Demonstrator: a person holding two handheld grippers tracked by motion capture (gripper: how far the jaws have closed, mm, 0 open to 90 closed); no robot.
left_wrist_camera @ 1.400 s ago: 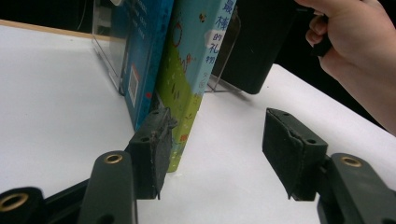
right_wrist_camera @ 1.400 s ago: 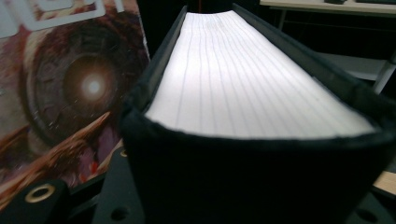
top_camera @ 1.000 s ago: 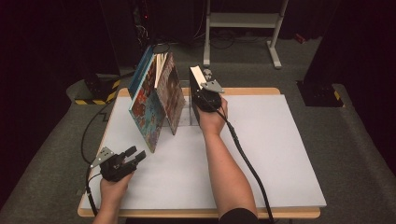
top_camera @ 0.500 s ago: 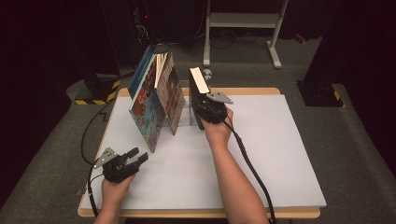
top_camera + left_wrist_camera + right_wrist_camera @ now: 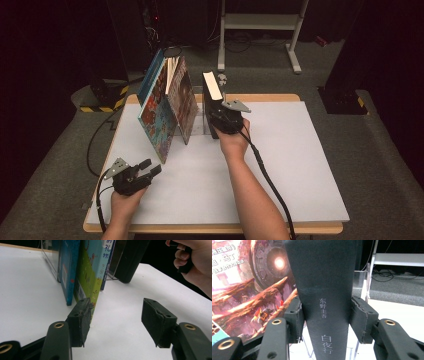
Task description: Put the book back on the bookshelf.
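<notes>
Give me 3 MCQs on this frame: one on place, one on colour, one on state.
1. Where does the black book stand?
A. flat at the table's near edge
B. upright beside the clear stand, right of the leaning books
C. on the floor

2. What colour is the tabletop?
A. white
B. red
C. green

3. What state are the left tongs in?
A. shut on a book
B. shut on nothing
C. open, holding nothing

Answers:
1 B: the high view shows it upright, right of the leaning books, and the right gripper view shows the stand just behind it.
2 A: the surface is white in the high view, with a wooden edge.
3 C: the left gripper view shows a wide gap between the pads, bare table in it; the right tongs are the ones closed around the black book's spine.
</notes>
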